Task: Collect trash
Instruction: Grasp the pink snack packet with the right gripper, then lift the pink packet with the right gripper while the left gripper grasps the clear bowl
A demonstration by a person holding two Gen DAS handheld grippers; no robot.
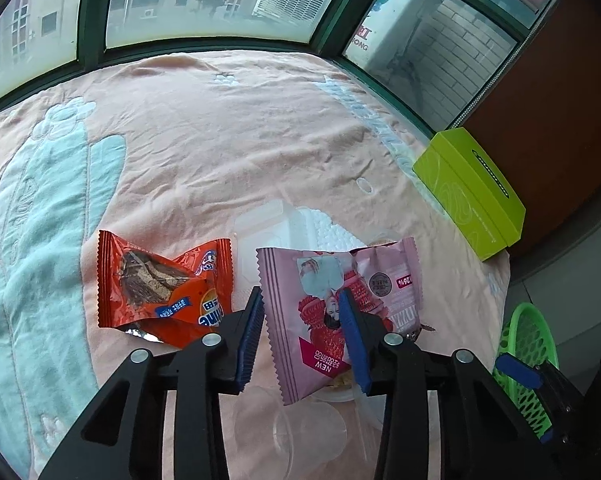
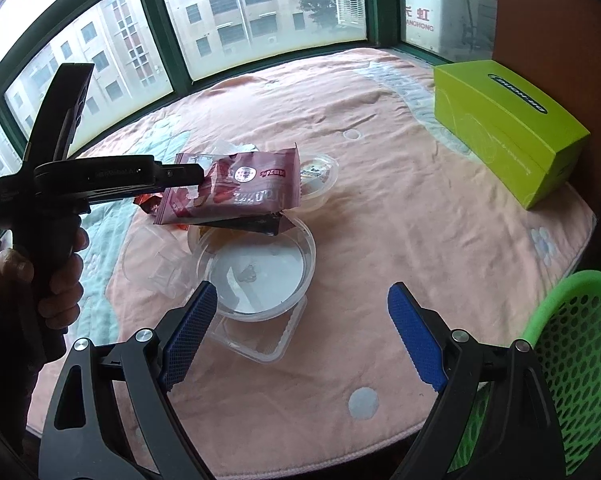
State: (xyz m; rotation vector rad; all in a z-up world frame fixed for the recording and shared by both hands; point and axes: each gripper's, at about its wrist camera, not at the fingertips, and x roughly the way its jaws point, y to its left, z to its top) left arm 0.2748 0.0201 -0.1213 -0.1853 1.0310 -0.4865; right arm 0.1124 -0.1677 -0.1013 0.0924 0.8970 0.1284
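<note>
Two grippers at work. Nearest: right gripper (image 2: pixel 302 296), spread wide apart, holding nothing, poised over the stacked clear containers (image 2: pixel 260 268) on the table (image 2: pixel 380 220). Green basket (image 2: pixel 580 340) just off the near right edge.

Further in: left gripper (image 1: pixel 300 300), clamped on the pink wrapper (image 1: pixel 320 276) near one end only, above the containers.

Risk of slippage: thin glossy film, shallow pinch, likely to slide free on the way to the basket. Risk also of catching the containers below and scattering them.

Beyond, to the left: orange wrapper (image 1: pixel 160 280) flat on the table, uncollected. Farthest: green box (image 2: pixel 508 128), of no apparent concern.
</note>
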